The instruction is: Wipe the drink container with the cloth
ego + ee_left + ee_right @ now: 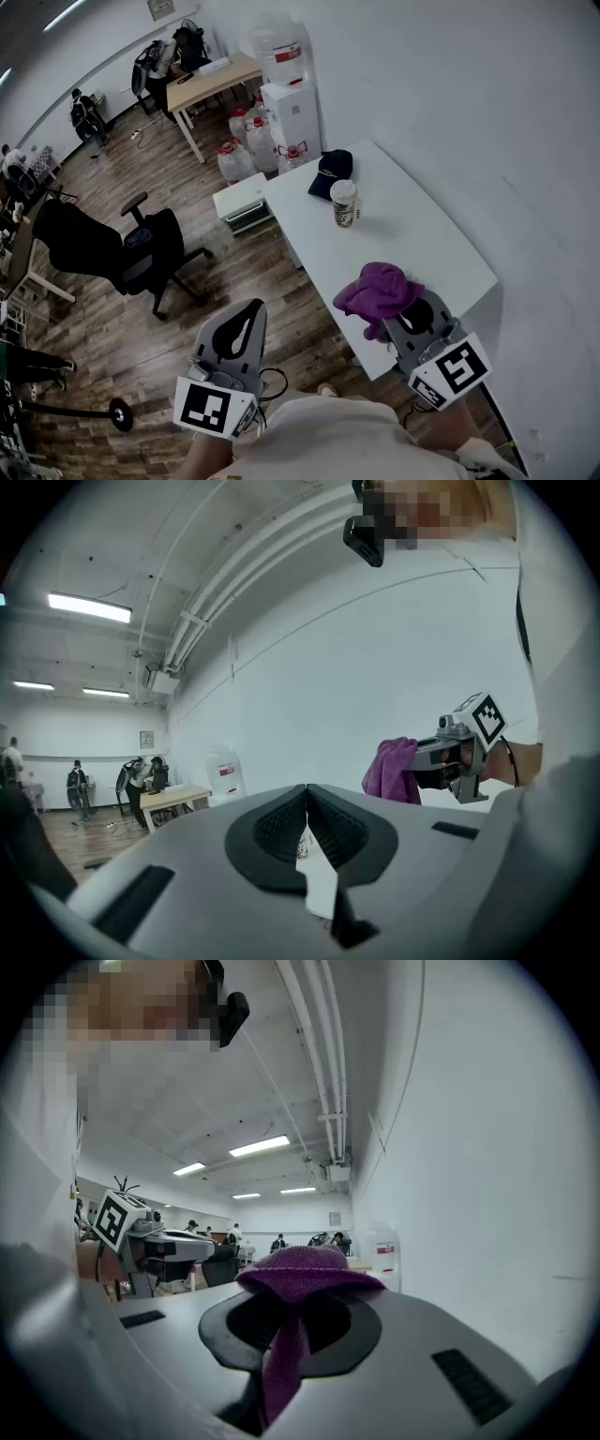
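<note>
The right gripper [295,1324] has its jaws closed on the purple cloth [305,1274]: a bunched mound of it sits on top of the pads and a strip hangs down between them. In the head view this gripper is at the near end of the white table [431,246], and the cloth is lifted over the near left edge, close to the near corner. The drink container [344,202], a lidded cup with a printed sleeve, stands upright farther up the table, close to the left edge and well apart from the cloth. Just beside it, toward the far corner, lies a dark cap [330,172]. The left gripper [307,810] is held off the table, out over the wooden floor [103,319] to the left of the near end; its jaws are pressed fully together with nothing between them. A black office chair [122,246] stands on the floor to the left, and a white water dispenser [289,105] with spare bottles around it stands beyond the table's far corner
</note>
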The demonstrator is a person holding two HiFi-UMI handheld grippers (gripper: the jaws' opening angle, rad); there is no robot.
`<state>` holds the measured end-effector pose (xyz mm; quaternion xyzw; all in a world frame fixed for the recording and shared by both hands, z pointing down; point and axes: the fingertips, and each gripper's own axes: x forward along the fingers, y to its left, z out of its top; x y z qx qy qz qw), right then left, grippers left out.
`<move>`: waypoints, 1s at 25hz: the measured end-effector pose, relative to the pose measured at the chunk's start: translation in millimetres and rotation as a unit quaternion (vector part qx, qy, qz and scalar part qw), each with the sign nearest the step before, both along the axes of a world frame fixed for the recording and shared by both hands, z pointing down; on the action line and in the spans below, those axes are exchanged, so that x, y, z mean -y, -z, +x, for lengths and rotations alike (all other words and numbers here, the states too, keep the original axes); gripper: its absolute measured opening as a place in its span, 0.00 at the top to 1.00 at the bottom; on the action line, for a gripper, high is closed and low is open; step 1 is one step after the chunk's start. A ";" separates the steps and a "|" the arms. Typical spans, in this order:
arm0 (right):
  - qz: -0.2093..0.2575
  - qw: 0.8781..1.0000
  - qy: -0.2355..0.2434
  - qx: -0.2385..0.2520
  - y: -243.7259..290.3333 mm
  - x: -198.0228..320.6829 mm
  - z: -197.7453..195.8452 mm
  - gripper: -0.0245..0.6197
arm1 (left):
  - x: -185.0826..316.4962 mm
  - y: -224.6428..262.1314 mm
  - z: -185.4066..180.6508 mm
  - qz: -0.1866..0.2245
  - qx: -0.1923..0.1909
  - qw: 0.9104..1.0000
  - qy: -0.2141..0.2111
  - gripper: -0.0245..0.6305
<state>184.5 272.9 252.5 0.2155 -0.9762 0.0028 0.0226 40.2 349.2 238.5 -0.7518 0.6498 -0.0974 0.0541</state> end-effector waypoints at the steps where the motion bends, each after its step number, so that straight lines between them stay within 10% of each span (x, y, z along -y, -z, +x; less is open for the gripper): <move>1: -0.001 1.000 -0.001 0.001 0.7 1.0 0.4 0.86 | 0.5 -0.2 0.8 -0.001 -0.001 1.000 -0.002 0.93; 25: -0.009 1.000 -0.025 -0.012 -6.7 32.3 -11.7 0.86 | 43.9 -4.8 6.3 -0.010 -0.043 0.998 -0.053 0.93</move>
